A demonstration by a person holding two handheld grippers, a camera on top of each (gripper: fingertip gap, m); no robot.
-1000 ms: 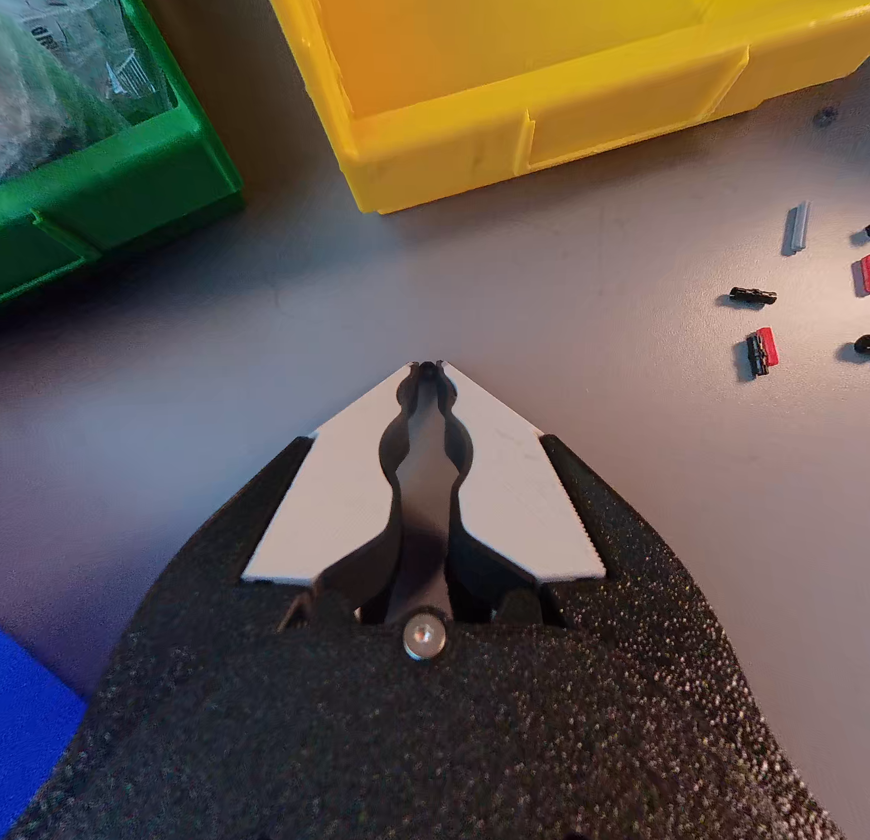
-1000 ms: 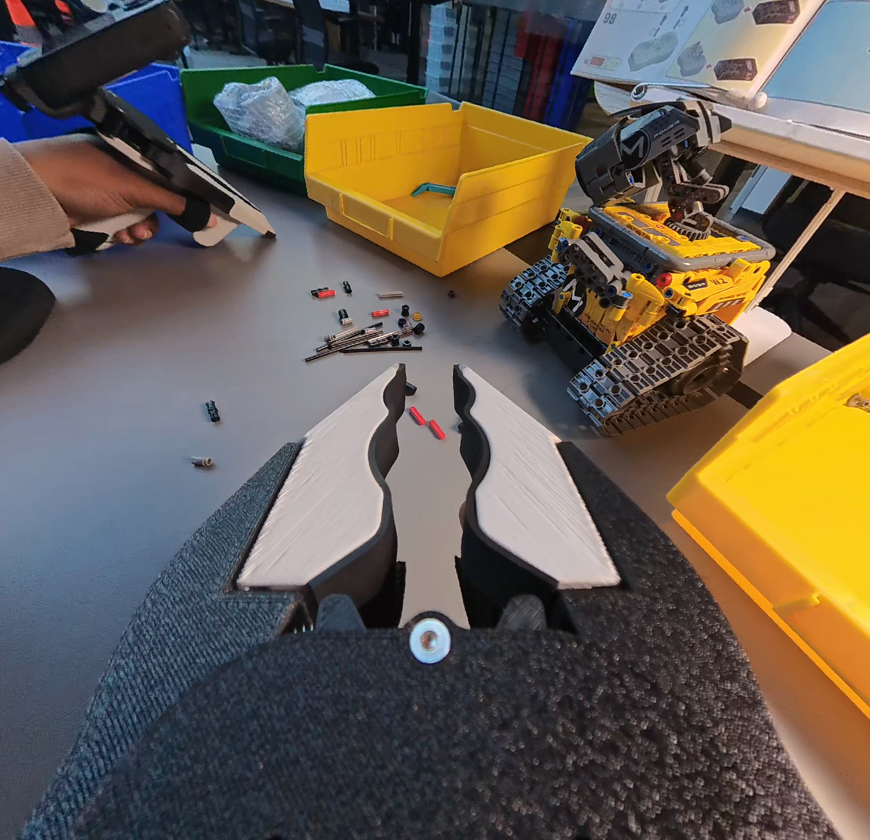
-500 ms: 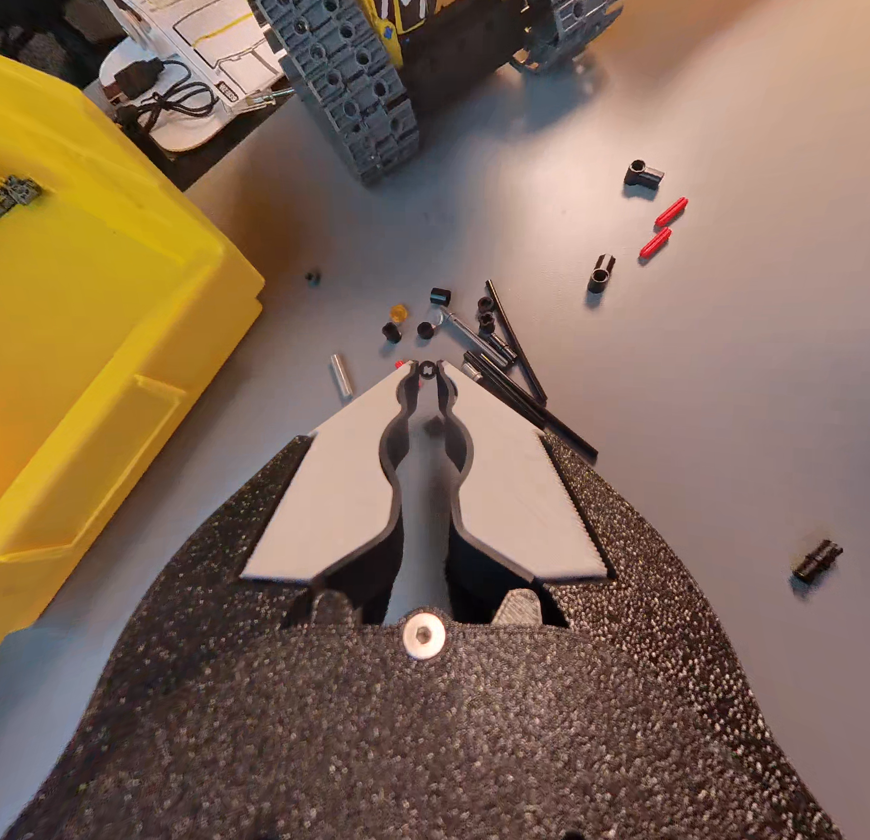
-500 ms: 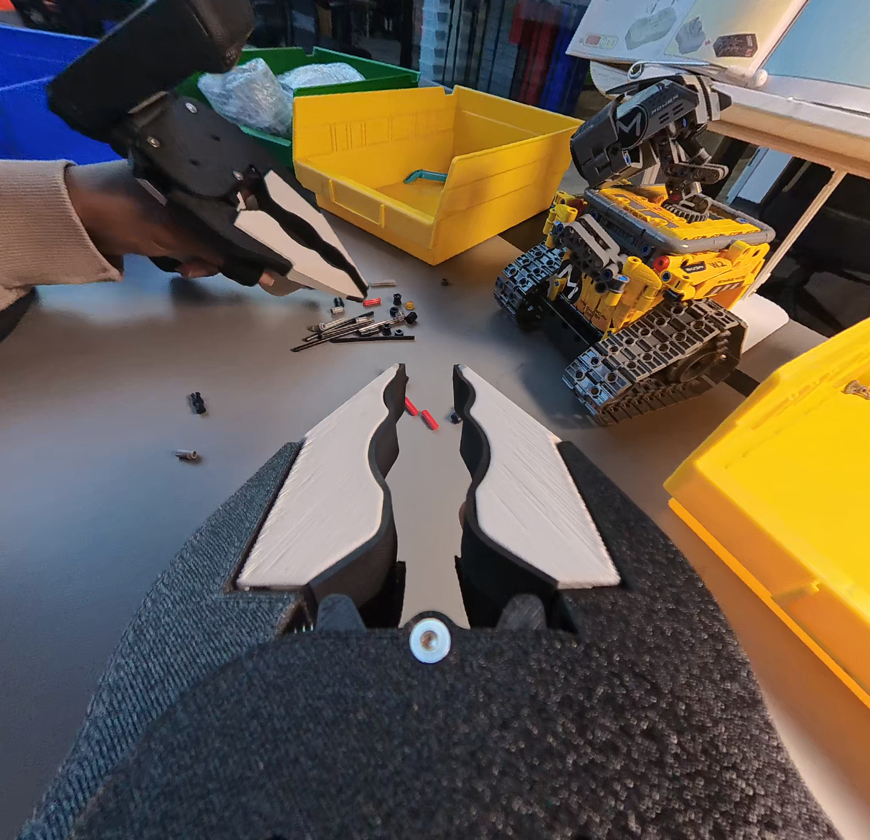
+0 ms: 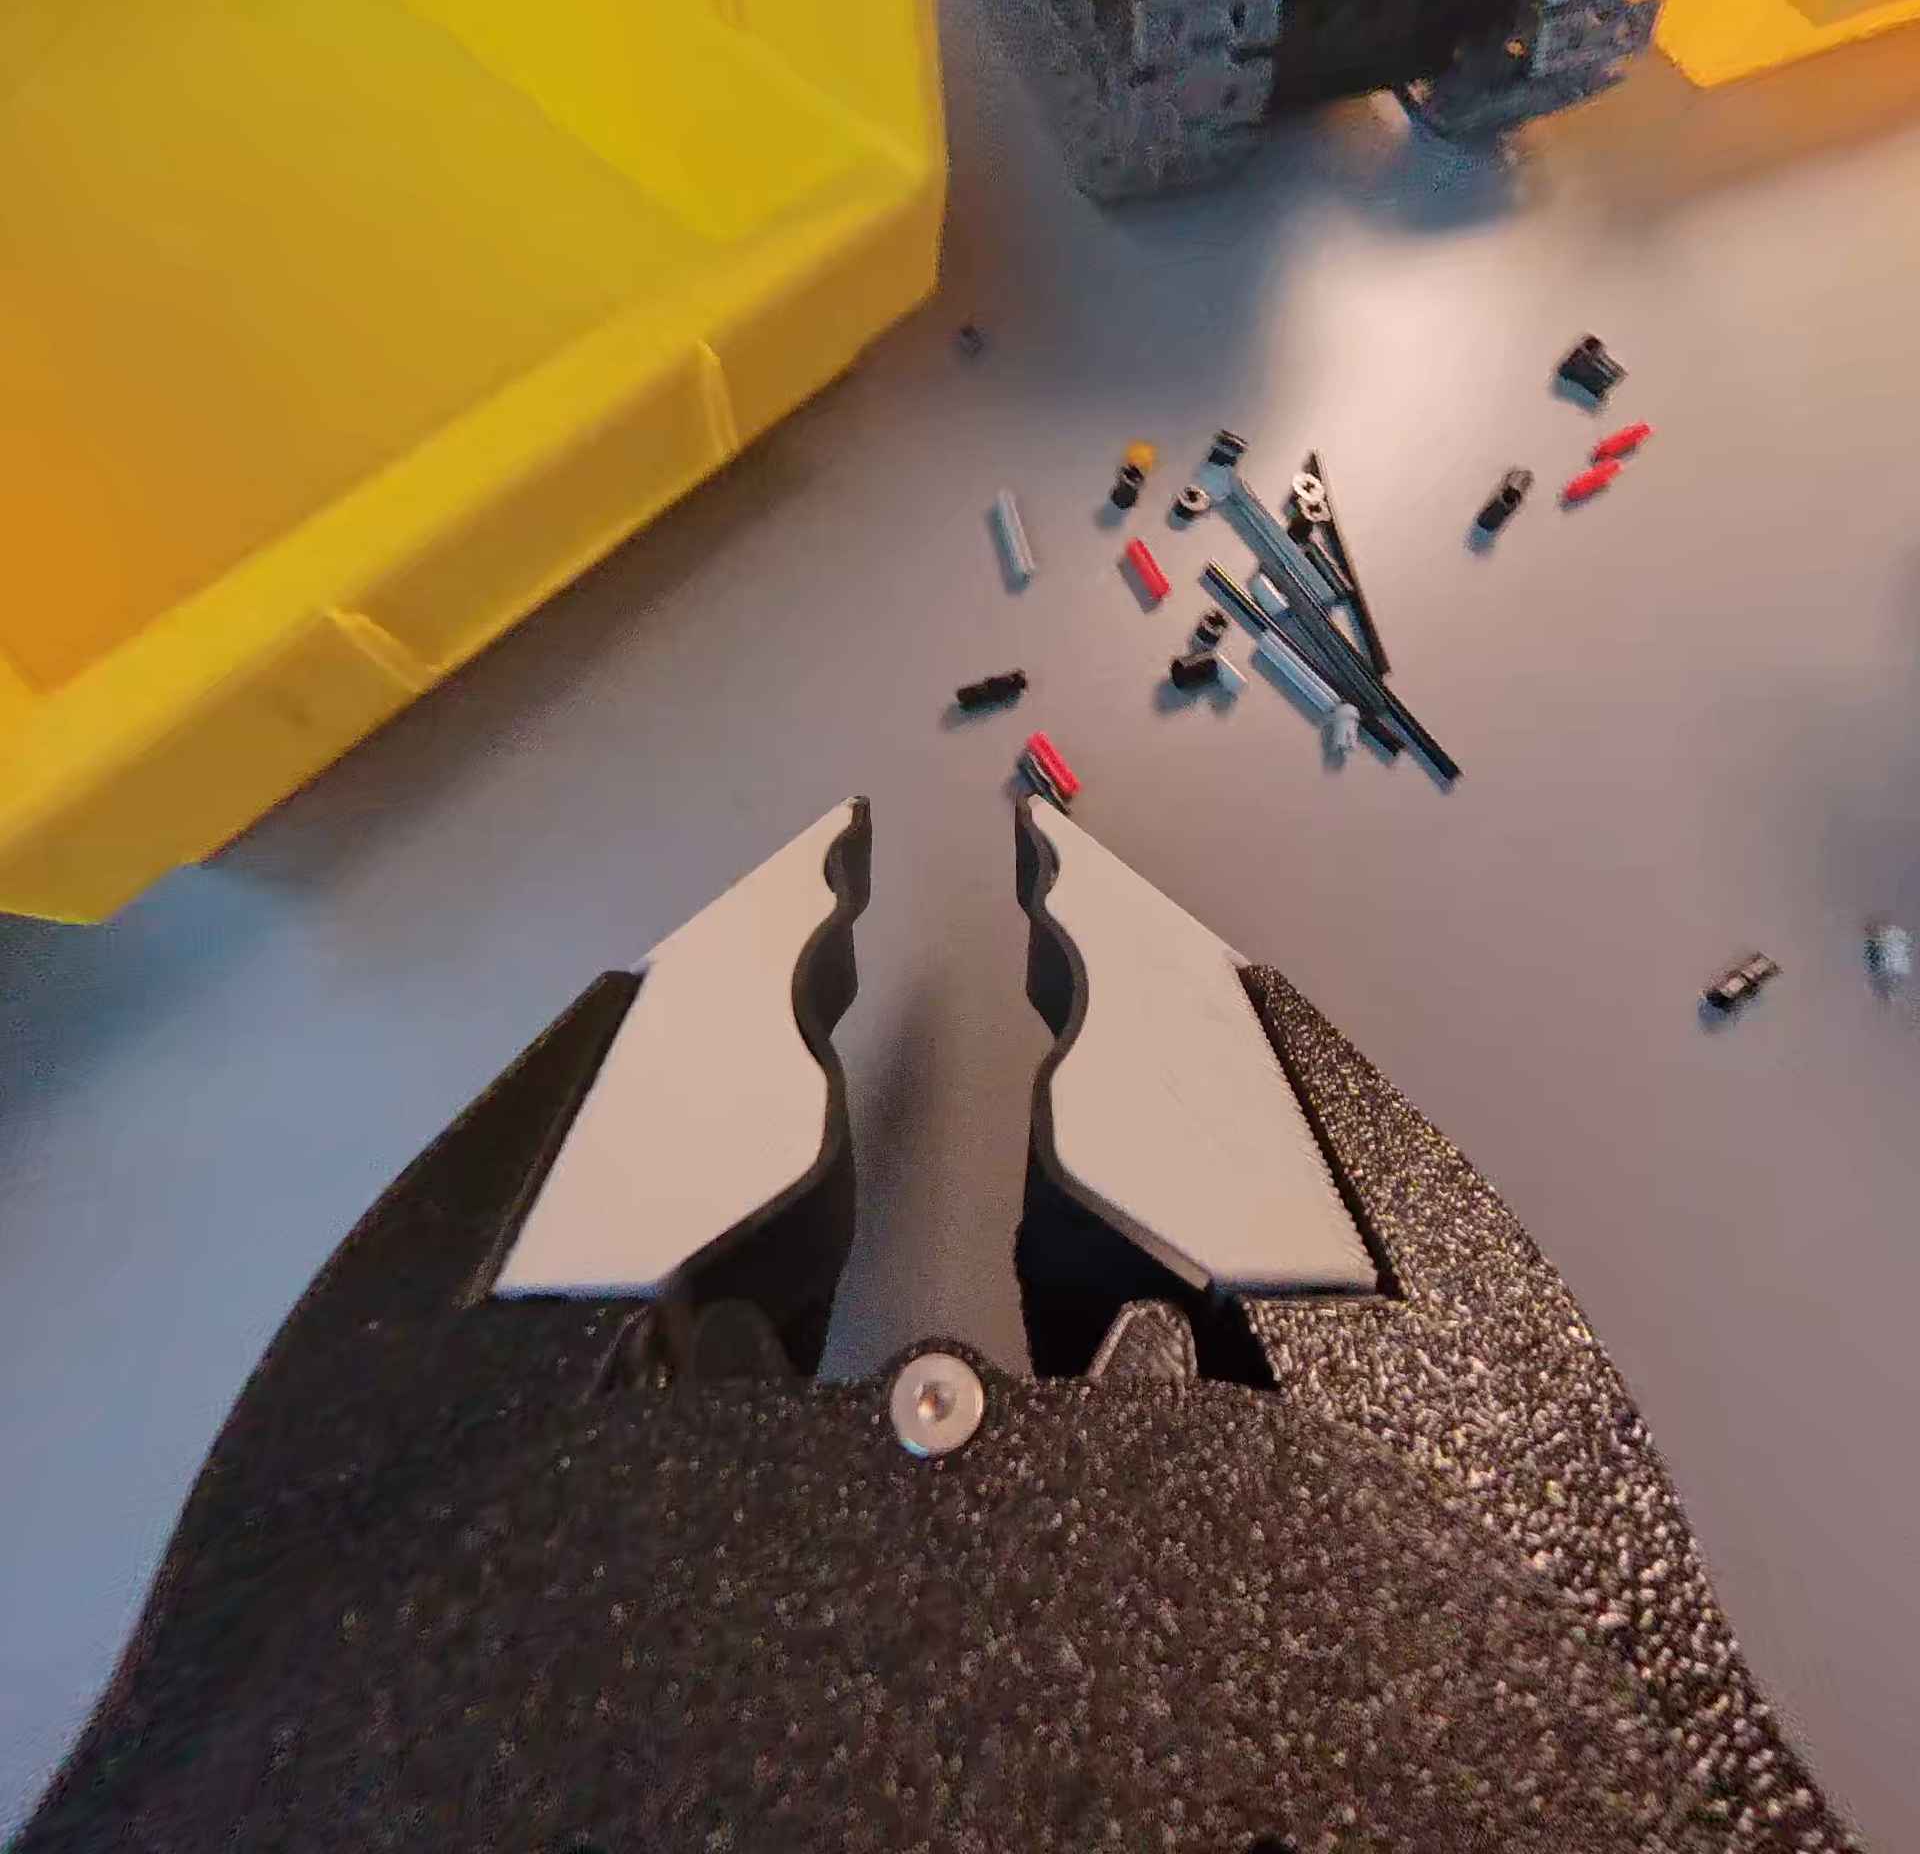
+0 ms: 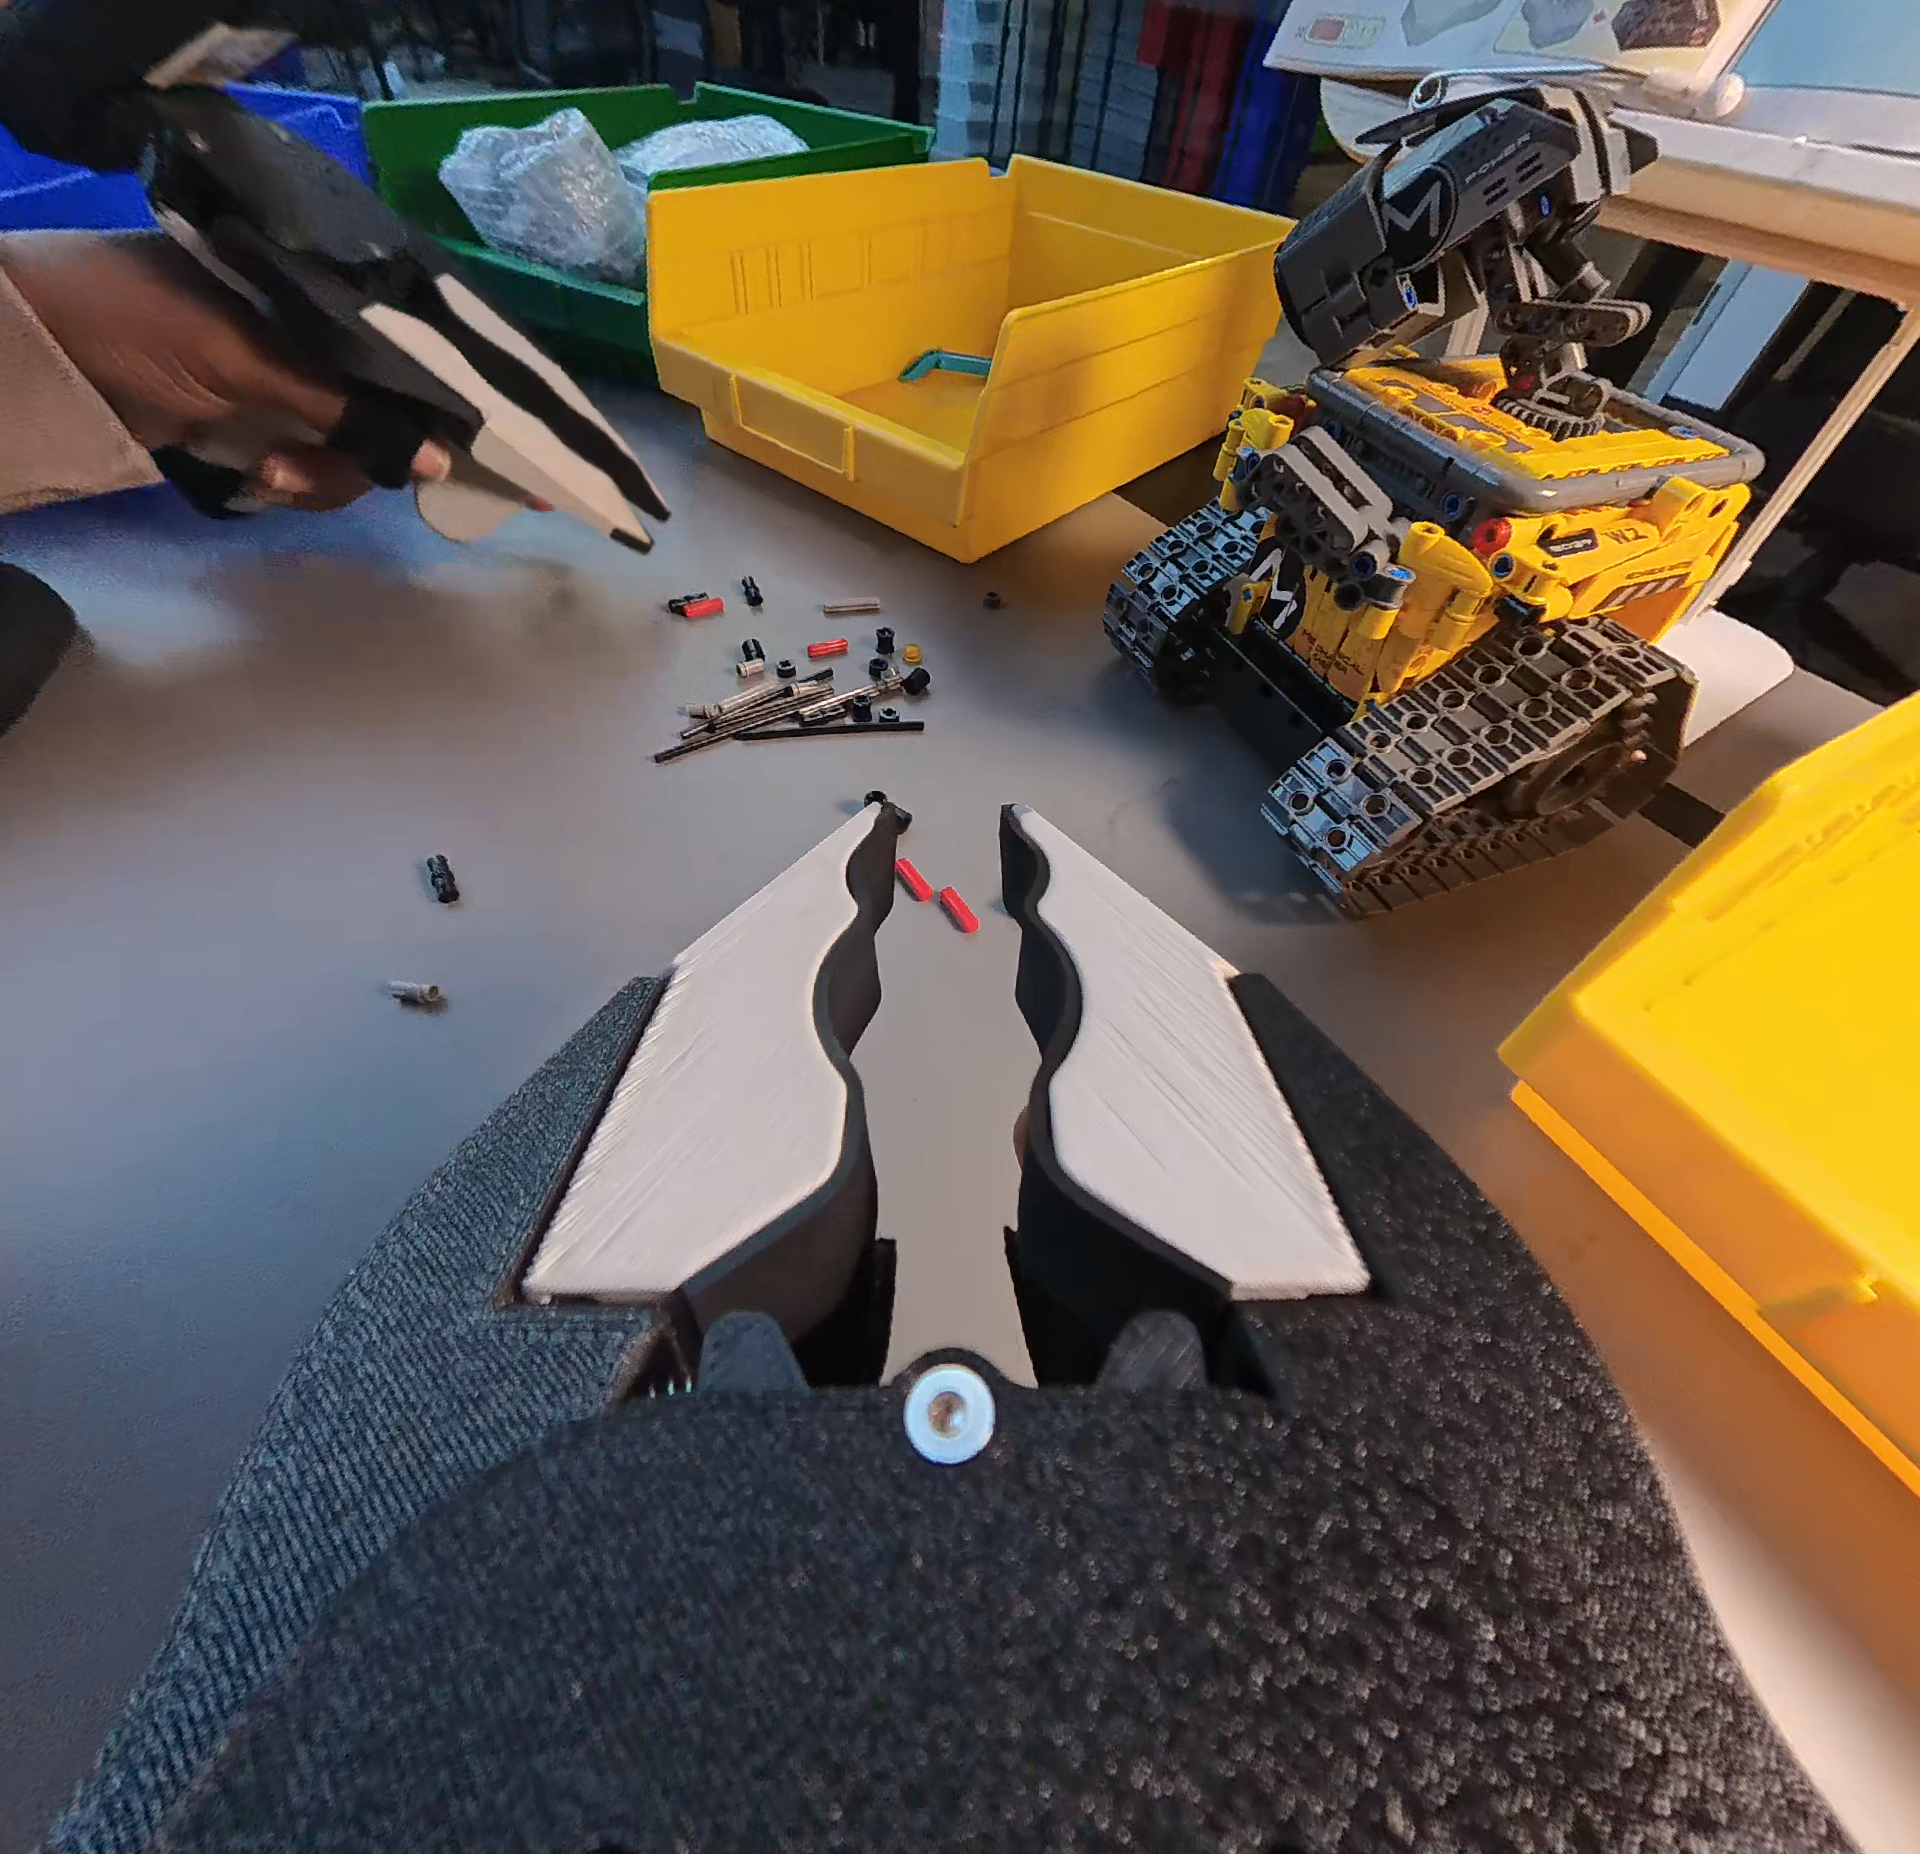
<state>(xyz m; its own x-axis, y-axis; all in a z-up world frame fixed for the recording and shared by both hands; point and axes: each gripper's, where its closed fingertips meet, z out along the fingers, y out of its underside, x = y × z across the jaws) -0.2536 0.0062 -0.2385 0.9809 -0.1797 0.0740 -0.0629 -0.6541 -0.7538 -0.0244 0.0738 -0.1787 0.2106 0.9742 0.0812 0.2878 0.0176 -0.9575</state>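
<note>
Left tongs (image 5: 942, 815) parted, empty; red-black pin pair (image 5: 1049, 765) at 1 o'clock off the tips. Right tongs (image 6: 948, 815) parted, empty.

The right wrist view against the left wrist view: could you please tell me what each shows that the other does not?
Only the right wrist view shows the green plastic bin of clear bags, the teal part inside the yellow plastic bin, and the open right claw.

Only the left wrist view shows the grey table between the tips of the open left claw.

Both show the scattered small pins and axles, the yellow bin and the yellow tracked toy robot.
</note>
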